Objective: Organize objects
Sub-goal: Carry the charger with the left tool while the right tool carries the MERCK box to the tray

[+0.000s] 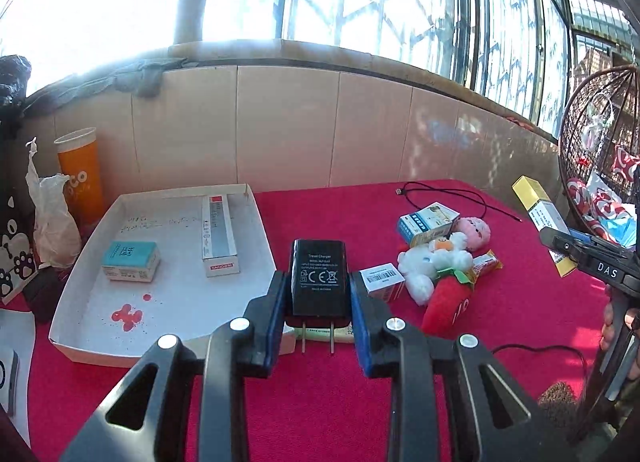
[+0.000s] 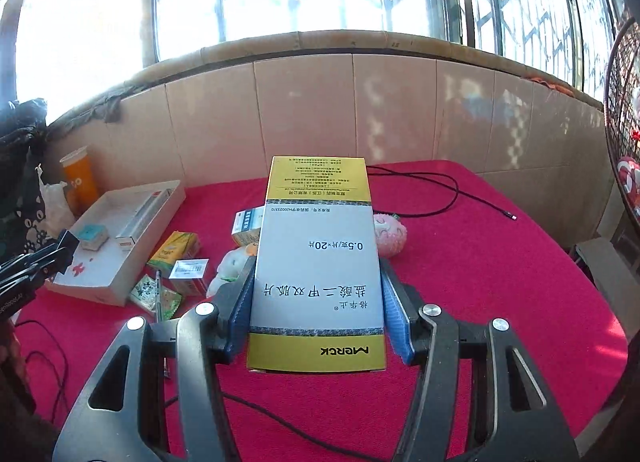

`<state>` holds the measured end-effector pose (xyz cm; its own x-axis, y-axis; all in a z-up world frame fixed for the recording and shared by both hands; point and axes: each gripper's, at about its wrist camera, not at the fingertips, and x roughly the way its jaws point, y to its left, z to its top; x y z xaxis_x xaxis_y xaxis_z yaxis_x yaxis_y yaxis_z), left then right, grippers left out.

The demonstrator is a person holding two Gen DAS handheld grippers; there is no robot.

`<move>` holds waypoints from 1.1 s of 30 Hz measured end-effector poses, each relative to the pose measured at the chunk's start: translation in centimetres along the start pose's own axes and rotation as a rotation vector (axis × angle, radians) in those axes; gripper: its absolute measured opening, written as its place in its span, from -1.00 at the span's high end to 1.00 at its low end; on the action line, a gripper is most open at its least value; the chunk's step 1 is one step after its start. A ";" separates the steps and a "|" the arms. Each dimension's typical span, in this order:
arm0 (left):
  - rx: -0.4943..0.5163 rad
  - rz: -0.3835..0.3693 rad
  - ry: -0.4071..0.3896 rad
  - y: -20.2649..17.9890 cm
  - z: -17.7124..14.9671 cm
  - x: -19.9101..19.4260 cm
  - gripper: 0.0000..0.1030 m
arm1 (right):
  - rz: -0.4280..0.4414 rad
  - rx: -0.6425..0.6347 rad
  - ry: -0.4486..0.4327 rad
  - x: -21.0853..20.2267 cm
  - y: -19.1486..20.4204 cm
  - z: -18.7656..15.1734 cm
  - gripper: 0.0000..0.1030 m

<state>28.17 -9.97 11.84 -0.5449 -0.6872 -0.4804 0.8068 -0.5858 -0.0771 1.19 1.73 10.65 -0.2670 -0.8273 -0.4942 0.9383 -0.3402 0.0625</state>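
Observation:
My left gripper is shut on a black travel charger, its two prongs pointing toward the camera, lifted above the red tablecloth. Left of it lies a white cardboard tray holding a teal box and a long grey-and-red box. My right gripper is shut on a yellow-and-white medicine box, also raised; the same box shows at the right edge of the left wrist view. The left gripper appears at the left edge of the right wrist view.
A heap of small boxes, a white plush, a pink plush and a strawberry toy lies mid-table. A black cable runs at the back. An orange cup stands behind the tray. Green packets lie near the tray. A wicker chair is at the right.

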 end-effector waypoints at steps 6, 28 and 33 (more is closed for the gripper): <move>-0.015 0.012 -0.003 0.4 0.0 -0.2 0.43 | 0.021 -0.028 -0.003 -0.2 1.3 0.2 -0.09; -0.086 0.060 -0.038 3.1 0.3 -1.9 0.43 | 0.102 -0.112 -0.040 -0.4 5.7 2.2 -0.09; -0.089 0.064 -0.048 3.2 0.6 -2.4 0.43 | 0.112 -0.111 -0.038 -0.7 5.9 2.3 -0.09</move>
<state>31.94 -10.43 13.26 -0.5002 -0.7429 -0.4449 0.8562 -0.5011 -0.1258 6.39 -0.70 13.37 -0.1650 -0.8744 -0.4563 0.9807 -0.1946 0.0182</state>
